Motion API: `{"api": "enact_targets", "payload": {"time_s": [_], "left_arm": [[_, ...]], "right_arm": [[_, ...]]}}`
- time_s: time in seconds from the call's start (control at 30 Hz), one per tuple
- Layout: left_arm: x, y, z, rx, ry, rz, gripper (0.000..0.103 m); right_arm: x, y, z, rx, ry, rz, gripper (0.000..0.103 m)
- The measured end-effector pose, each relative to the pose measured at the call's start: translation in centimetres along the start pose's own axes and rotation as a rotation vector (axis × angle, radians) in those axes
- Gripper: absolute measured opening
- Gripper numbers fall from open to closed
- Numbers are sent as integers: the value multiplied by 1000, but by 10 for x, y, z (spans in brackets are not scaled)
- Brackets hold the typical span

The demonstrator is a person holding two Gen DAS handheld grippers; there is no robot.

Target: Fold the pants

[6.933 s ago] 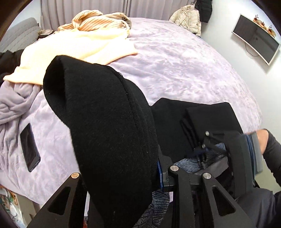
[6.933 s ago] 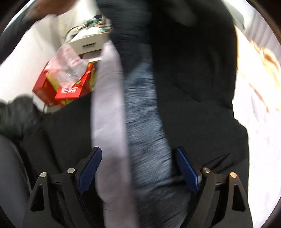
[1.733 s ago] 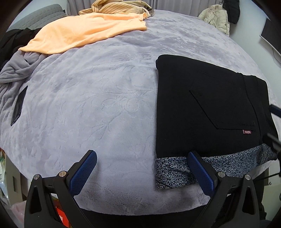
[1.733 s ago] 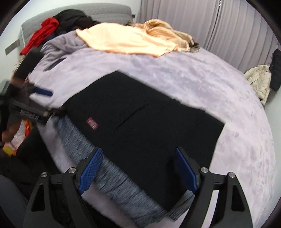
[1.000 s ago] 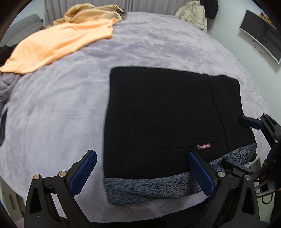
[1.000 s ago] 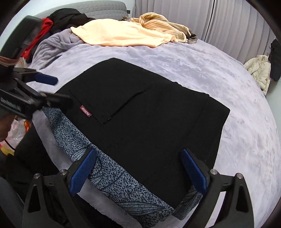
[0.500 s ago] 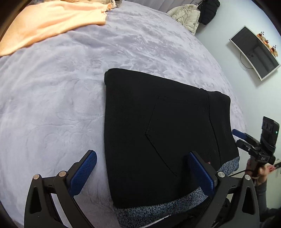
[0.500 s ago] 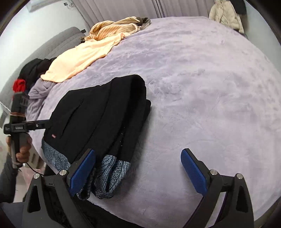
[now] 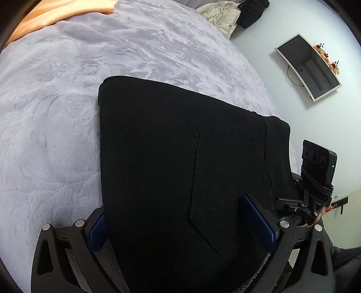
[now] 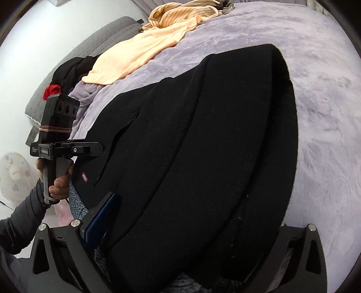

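Note:
The black pants (image 9: 169, 157) lie folded into a thick rectangle on the lilac bed cover (image 9: 56, 101), with the grey speckled lining at the near edge. My left gripper (image 9: 182, 227) is open, its blue pads on either side of the near left part of the bundle. My right gripper (image 10: 189, 223) is open around the near right end of the pants (image 10: 214, 146); its right finger is hidden by the cloth. Each gripper shows in the other's view, the right (image 9: 315, 180) and the left (image 10: 56, 139).
An orange-cream top (image 10: 140, 54) and a striped garment (image 10: 180, 13) lie at the far side of the bed. Dark and red clothes (image 10: 63, 76) are piled by the grey headboard. A monitor (image 9: 309, 67) hangs on the wall; a beige jacket (image 9: 221, 15) lies beyond the bed.
Both grippers have moved in close to the folded pants, and the cloth now sits between their open fingers. The pants have not visibly shifted.

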State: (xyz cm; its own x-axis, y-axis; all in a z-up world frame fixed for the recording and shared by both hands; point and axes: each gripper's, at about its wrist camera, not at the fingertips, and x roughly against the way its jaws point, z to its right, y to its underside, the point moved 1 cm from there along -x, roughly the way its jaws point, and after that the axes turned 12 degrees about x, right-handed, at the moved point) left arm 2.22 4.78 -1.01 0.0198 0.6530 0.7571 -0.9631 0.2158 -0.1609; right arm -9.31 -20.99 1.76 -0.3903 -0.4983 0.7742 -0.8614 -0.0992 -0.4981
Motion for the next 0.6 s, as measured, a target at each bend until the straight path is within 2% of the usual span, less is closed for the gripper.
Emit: {"api": "enact_targets", "payload": {"time_s": [0.17,0.23,0.3,0.33,0.4,0.5,0.6], "left_arm": [[-3,2,12,-10,-38,26,102],[2,6,19,-16,-52,42,94],[9,8,26,-24,-77,55,81],[13,9,30,-25,-86,66,77],[20,10,38,-30,-104,81,66],[30,11,60,-46,-133,109,59],[38,6,86,-47,-123,127,58]], "right_arm": [[0,3,-1,-7,6,15,103],[0,-1,-7,-15,24,15,102],[6,-3,-13,3,43,17,90],[10,-4,-14,8,52,21,86],[21,-6,-16,10,59,35,72],[37,-13,-24,40,74,58,64],[59,-24,-34,76,105,106,63]]}}
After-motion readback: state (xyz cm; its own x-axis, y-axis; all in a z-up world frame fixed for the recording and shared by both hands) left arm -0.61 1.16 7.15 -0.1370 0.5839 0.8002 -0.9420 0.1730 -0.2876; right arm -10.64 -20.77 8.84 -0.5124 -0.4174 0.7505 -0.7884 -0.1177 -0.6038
